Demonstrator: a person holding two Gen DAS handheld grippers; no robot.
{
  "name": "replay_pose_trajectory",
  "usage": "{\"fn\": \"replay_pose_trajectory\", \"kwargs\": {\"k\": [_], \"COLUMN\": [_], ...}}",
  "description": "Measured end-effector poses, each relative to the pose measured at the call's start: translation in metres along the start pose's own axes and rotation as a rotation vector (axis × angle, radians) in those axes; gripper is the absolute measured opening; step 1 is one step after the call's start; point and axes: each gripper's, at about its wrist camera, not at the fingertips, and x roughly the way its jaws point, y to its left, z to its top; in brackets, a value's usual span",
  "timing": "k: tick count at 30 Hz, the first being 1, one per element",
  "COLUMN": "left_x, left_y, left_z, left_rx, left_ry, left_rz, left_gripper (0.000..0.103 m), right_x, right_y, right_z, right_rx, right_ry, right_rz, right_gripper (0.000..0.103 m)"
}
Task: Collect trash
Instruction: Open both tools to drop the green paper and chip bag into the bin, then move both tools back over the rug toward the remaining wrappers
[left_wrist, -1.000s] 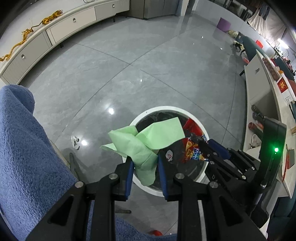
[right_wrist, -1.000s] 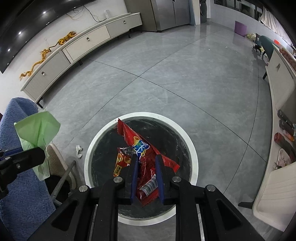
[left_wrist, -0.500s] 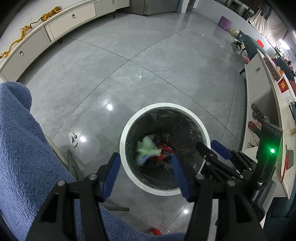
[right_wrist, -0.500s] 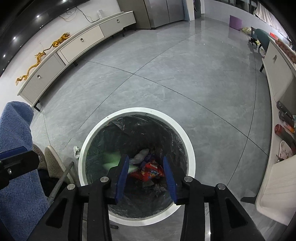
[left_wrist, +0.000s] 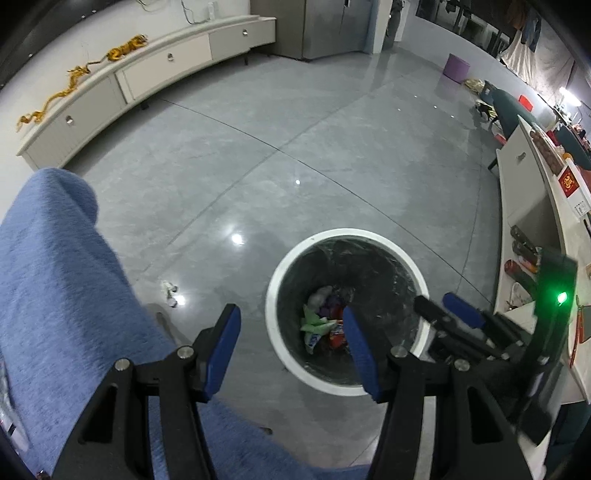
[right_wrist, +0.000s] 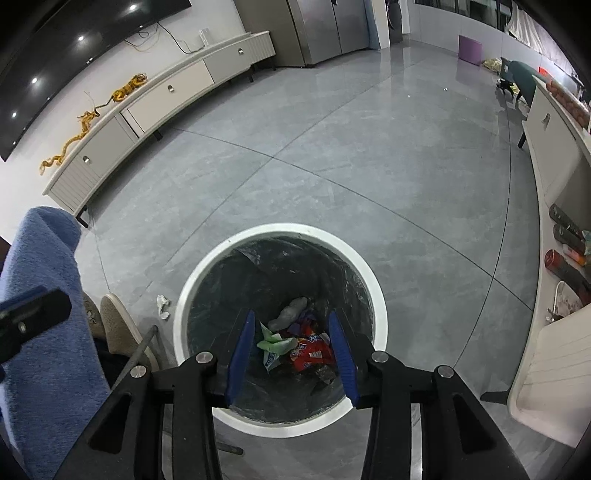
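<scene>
A round bin with a white rim (left_wrist: 345, 233) (right_wrist: 280, 229) and a black liner stands on the grey floor below both grippers. At its bottom lie a green napkin (left_wrist: 314, 322) (right_wrist: 275, 344), a red snack wrapper (left_wrist: 336, 334) (right_wrist: 310, 351) and a grey crumpled piece (right_wrist: 291, 311). My left gripper (left_wrist: 290, 313) hangs open over the bin's left rim with nothing between its blue pads. Directly over the bin's mouth my right gripper (right_wrist: 291, 315) is open and empty too; in the left wrist view it shows at the right (left_wrist: 445, 308).
A small white crumpled scrap (left_wrist: 170, 292) (right_wrist: 162, 306) lies on the floor left of the bin. Blue fabric (left_wrist: 55, 277) fills the left side, with beige shoes (right_wrist: 114, 326) beside it. A white counter (left_wrist: 524, 192) with bottles runs along the right, a low cabinet (left_wrist: 147, 70) along the far wall.
Both grippers opened. The green napkin left my left gripper and the red wrapper left my right; both fell into the bin. The left gripper rose and drifted left.
</scene>
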Motion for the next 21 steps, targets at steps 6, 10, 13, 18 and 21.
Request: {"fn": "replay_pose_trajectory", "kwargs": {"k": [6,10,13,18,21], "left_x": [-0.039,-0.07,-0.093,-0.13,-0.148], "left_y": [0.026,0.053,0.077,0.119,0.15], "left_z": [-0.019,-0.035,-0.049,-0.073,-0.086], "left_rx": [-0.026,-0.062,-0.099,-0.146,-0.192], "left_ry": [-0.067,-0.119,-0.159,-0.223,-0.251], "left_rz": [0.012,0.033,0.055,0.119,0.151], "left_gripper": [0.056,0.056,0.056,0.056,0.056], "right_x": [-0.023,-0.037,-0.046,-0.063,-0.071], "right_y": [0.019,0.039,0.057,0.094,0.116], "right_z": [0.001,0.001,0.0,-0.002,-0.004], "right_rx": [-0.02,-0.051,-0.081,-0.147,-0.187], "right_ry": [-0.044,-0.066,-0.081,-0.105,-0.118], "right_rz": [0.029,0.052,0.069,0.104,0.124], "right_gripper": [0.041,0.042,0.042,0.043,0.045]}}
